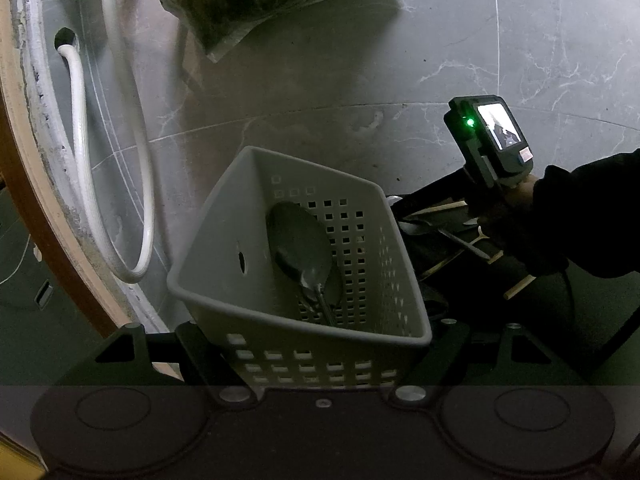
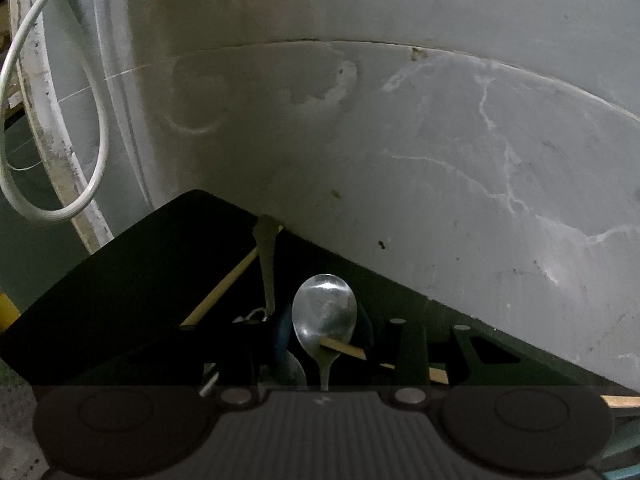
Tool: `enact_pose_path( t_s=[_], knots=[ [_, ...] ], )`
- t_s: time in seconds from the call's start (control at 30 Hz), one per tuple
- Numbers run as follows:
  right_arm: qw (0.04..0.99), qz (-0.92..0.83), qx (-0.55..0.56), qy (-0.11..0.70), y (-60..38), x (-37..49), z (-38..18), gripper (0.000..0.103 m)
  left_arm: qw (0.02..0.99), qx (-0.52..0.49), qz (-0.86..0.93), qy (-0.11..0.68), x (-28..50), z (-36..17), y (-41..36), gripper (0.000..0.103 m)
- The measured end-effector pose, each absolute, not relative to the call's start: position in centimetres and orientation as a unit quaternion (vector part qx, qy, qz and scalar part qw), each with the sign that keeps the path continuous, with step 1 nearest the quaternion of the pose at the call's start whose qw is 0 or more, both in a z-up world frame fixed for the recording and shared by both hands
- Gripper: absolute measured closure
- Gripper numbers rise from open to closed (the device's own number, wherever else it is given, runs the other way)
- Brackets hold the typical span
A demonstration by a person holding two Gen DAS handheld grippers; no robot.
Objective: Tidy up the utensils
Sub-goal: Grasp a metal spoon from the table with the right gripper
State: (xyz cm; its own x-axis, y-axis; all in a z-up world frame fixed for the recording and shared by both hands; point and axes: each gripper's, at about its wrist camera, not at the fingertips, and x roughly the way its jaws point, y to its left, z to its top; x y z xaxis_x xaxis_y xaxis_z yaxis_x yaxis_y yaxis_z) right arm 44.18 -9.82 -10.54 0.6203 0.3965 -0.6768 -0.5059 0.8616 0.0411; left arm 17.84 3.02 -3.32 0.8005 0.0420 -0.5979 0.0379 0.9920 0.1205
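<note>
White plastic basket (image 1: 224, 240) clamped in the left jaws; steel spoon (image 2: 324, 308) between the right jaws, not gripped.

The left gripper (image 1: 320, 360) pinches the perforated basket by its near end, with a large spoon (image 1: 304, 248) lying inside, bowl up against the far wall. The right gripper (image 2: 326, 332) stands narrow but clear of the steel spoon's handle on both sides (a chopstick (image 2: 344, 347) crosses its neck). That spoon lies in a black tray (image 2: 120, 300) on the marbled grey surface (image 2: 460, 160), just right of the basket.
</note>
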Motion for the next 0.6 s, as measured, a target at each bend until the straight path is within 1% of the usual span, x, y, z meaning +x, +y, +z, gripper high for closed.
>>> enact_pose_path(
  t_s=[0.13,0.2,0.27,0.33,0.5,0.6],
  knots=[
    [0.893,0.259,-0.088,0.358,-9.6,43.7,-10.5,0.063,0.947,0.064,0.001,0.316,17.8,-3.3,3.0,0.023],
    [0.887,0.269,-0.093,0.364,-9.7,43.6,-10.3,0.061,0.947,0.063,0.001,0.316,17.8,-3.3,3.0,0.023],
    [0.879,0.288,-0.099,0.366,-9.8,43.7,-10.0,0.05,0.947,0.063,0.001,0.316,17.8,-3.3,3.0,0.023],
    [0.872,0.31,-0.105,0.364,-10.2,44.1,-9.8,0.046,0.947,0.063,0.001,0.315,17.8,-3.3,3.0,0.023],
    [0.853,0.351,-0.104,0.372,-11.5,46.1,-9.4,0.045,0.947,0.062,0.004,0.315,17.8,-3.3,3.0,0.023],
    [0.841,0.37,-0.112,0.379,-11.9,46.9,-9.7,0.048,0.947,0.061,0.006,0.316,17.8,-3.3,3.0,0.023]
  ],
)
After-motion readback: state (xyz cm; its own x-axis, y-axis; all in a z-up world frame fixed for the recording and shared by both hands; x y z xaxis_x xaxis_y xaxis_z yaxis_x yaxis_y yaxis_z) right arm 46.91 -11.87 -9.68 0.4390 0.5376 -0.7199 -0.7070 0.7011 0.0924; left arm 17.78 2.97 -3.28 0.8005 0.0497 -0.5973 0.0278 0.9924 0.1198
